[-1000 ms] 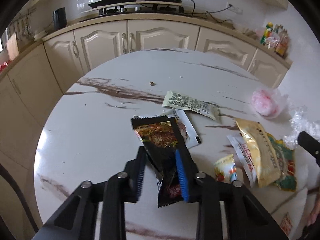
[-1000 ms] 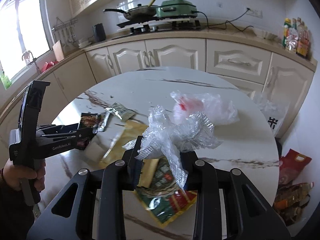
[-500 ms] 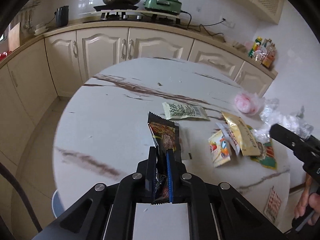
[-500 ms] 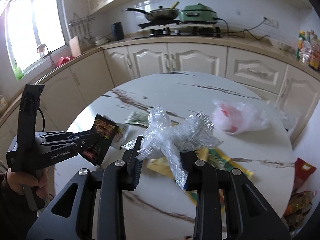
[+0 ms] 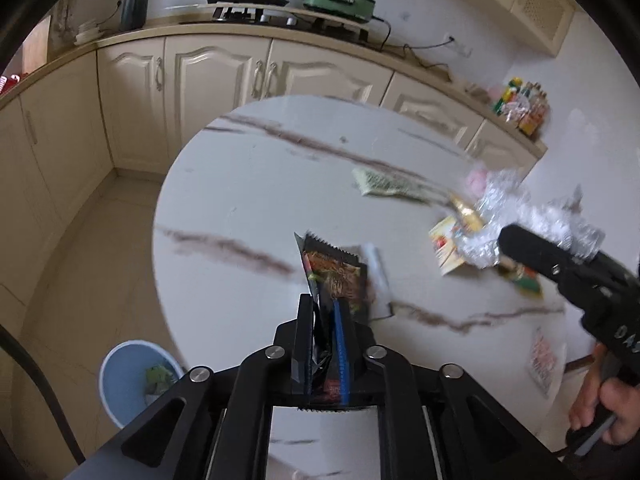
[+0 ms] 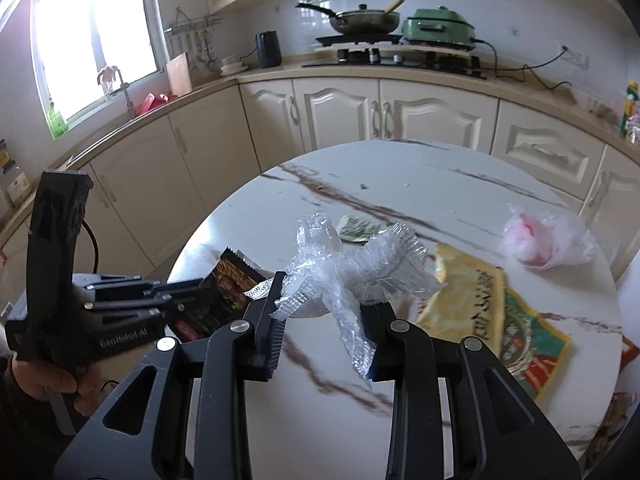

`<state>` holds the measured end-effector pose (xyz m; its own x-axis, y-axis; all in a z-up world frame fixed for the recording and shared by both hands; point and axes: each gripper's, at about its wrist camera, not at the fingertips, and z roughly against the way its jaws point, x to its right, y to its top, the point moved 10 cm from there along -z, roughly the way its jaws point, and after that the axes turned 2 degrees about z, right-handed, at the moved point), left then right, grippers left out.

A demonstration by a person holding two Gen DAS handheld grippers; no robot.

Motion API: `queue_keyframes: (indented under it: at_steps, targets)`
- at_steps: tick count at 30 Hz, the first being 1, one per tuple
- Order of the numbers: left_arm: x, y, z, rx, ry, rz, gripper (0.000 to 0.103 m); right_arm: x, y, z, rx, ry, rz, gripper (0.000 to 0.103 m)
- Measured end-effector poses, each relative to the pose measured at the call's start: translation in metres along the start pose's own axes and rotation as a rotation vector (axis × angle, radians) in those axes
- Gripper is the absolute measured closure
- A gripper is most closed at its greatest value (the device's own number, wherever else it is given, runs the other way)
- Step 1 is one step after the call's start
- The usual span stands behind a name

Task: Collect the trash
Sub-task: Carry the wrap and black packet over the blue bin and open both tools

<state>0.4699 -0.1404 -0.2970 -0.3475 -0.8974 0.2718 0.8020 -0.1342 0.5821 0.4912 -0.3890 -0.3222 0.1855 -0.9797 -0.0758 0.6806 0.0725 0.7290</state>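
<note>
My left gripper [image 5: 324,312] is shut on a black snack wrapper [image 5: 336,276] and holds it up above the near edge of the round marble table [image 5: 256,200]. It also shows in the right wrist view [image 6: 232,280]. My right gripper [image 6: 324,300] is shut on a crumpled clear plastic wrap [image 6: 352,268], lifted over the table; the wrap shows at the right of the left wrist view [image 5: 540,216]. A blue trash bin [image 5: 132,380] with some trash inside stands on the floor at lower left.
On the table lie a pale green wrapper [image 5: 384,184], a gold and green bag [image 6: 492,308], a small orange packet [image 5: 448,244] and a pink-filled plastic bag [image 6: 540,236]. Cabinets and a counter with a stove run behind the table.
Both grippers have risen and pulled back from the table with their trash. The left gripper has swung left, and the blue bin has come into view.
</note>
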Motion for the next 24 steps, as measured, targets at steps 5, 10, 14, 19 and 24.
queue_keyframes:
  at_steps: [5, 10, 14, 19, 24]
  targets:
    - [-0.001, -0.004, 0.017, -0.01, 0.018, 0.025, 0.052, -0.013, -0.004, 0.001, -0.005, 0.003, 0.005, 0.074]
    - [0.015, -0.017, 0.022, -0.034, 0.007, -0.015, 0.047, -0.015, -0.006, 0.004, -0.002, -0.004, -0.003, 0.074]
    - [0.021, -0.018, 0.014, -0.023, 0.05, -0.04, 0.058, -0.013, -0.009, 0.007, -0.001, -0.01, -0.015, 0.074]
    - [0.024, -0.029, 0.018, -0.033, 0.073, -0.081, 0.087, -0.011, -0.009, 0.01, 0.003, -0.016, -0.02, 0.074]
    - [0.023, -0.03, 0.02, 0.008, 0.031, -0.073, 0.099, -0.012, -0.009, 0.01, 0.006, -0.008, -0.025, 0.074]
